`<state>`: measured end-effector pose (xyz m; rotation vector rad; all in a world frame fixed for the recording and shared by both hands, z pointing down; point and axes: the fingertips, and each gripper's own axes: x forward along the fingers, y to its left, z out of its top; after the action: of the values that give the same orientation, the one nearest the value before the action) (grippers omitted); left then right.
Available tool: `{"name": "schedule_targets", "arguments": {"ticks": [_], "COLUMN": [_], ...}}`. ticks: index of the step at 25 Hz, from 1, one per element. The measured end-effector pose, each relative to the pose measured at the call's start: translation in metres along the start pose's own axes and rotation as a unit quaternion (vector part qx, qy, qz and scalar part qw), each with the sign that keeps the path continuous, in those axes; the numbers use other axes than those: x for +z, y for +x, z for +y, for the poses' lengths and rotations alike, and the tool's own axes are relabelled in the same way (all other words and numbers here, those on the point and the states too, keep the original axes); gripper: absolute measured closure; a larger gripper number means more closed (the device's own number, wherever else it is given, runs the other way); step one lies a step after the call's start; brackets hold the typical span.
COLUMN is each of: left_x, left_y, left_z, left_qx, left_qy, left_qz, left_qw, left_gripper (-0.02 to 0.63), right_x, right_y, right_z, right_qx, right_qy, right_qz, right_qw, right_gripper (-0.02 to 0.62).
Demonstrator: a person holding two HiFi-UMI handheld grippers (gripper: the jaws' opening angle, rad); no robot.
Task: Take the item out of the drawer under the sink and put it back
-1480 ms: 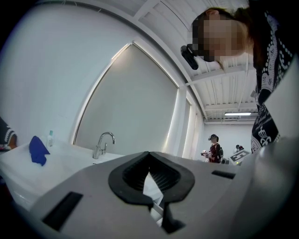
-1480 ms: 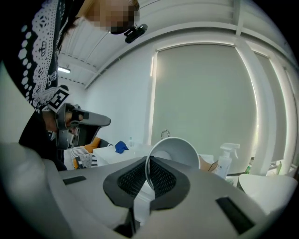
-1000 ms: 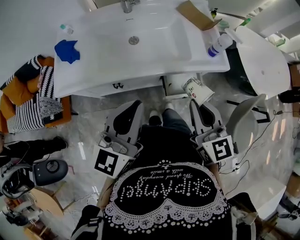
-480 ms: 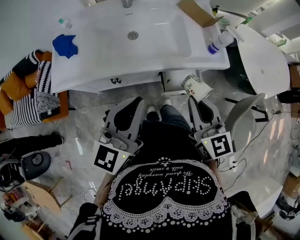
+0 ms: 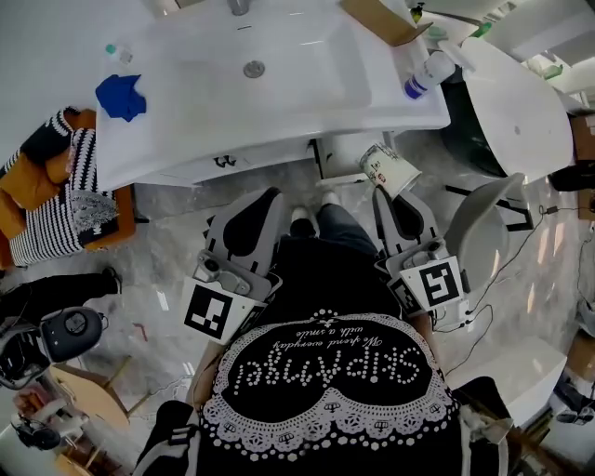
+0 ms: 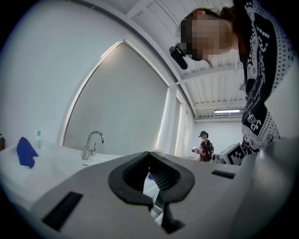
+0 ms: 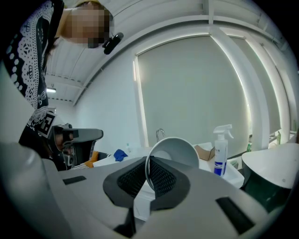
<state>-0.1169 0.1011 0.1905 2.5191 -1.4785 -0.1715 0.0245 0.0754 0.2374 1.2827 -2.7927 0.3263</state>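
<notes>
The person stands in front of the sink (image 5: 186, 125), with one hand-held gripper in each hand, both pointing forward towards the cabinet (image 5: 223, 164) under it. The right hand-held gripper (image 5: 385, 199) is closed on the cup (image 5: 390, 169): in its own view the right hand-held gripper (image 7: 147, 163) has the cup (image 7: 173, 151) by the wall, one pad inside the rim and one outside. The cup is white paper with some print on the outside, and it is tilted so that its open mouth looks back along the jaws. It hangs in the air just in front of the cabinet, near the right end of the sink, and touches nothing else. The left hand-held gripper (image 5: 269, 198) is empty; in its own view the left hand-held gripper (image 6: 149, 156) has the jaws together at the tips, with nothing between them. On the worktop around the basin lie a blue cloth (image 5: 119, 96) at the left, and a spray bottle (image 5: 423, 74) and a cardboard box (image 5: 376, 19) at the right. The faucet (image 6: 91, 144) stands behind the basin.
</notes>
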Motion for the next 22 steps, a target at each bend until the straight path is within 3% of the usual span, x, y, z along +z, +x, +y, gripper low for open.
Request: {"name": "schedule_targets", "arguments": {"ticks": [6, 12, 22], "left_x": [-0.006, -0.001, 0.036], "left_y": [0.003, -0.006, -0.033], "left_z": [0.000, 0.017, 0.081], "left_qx": [-0.012, -0.003, 0.072], "left_qy": [-0.009, -0.037, -0.016], "left_qz": [0.014, -0.007, -0.051], "left_qw": [0.9998, 0.9993, 0.9960], "left_gripper": [0.601, 0.601, 0.601], "right_x": [0.002, 0.000, -0.004], "right_y": [0.002, 0.008, 0.007], "right_z": [0.000, 0.001, -0.005], "right_qx": [0.000, 0.004, -0.004], "right_qy": [0.002, -0.003, -0.020], "right_qz": [-0.004, 0.009, 0.026], "right_qw": [1.000, 1.000, 0.999], "right_gripper": [0.569, 0.569, 0.569]}}
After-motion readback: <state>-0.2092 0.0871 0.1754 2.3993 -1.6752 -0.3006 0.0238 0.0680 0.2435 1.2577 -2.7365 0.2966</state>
